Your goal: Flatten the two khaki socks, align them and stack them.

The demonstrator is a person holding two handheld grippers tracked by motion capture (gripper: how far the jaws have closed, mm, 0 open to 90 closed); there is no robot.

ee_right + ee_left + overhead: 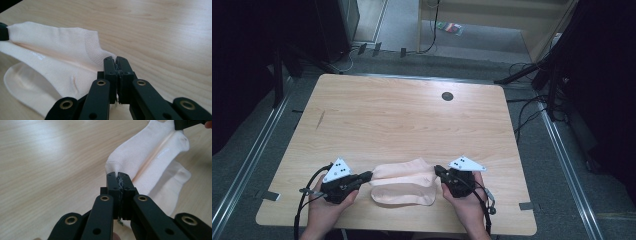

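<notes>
Socks (404, 181) lie at the lower centre of the high view, on the near part of the table (402, 115): two pale peach socks, one partly over the other. The left gripper (368, 175) pinches the upper sock at its left end and the right gripper (438, 170) pinches it at its right end. The lower sock rests flat on the wood, its toe toward lower left. A small dark round fitting (447, 96) sits in the tabletop, upper centre, well apart from the work.

In the left gripper view, the fingers (113, 183) stand together at centre frame, clamped on an edge of the sock (147, 157), which stretches to the upper right, where the other gripper (187, 123) grips it.

In the right gripper view, the fingers (123, 67) are likewise closed tight on the cuff-side edge of the sock (55, 47); the fabric runs to the upper left.

Procedure, as judged: keep both grips firm and the sock evenly taut, hold both ends level, then place it squarely over the lower sock so the edges align before releasing.

Markings: a faint pale print runs along the sock's sole (163, 153) in the left gripper view; it is too small to read. No other labels are legible.
</notes>
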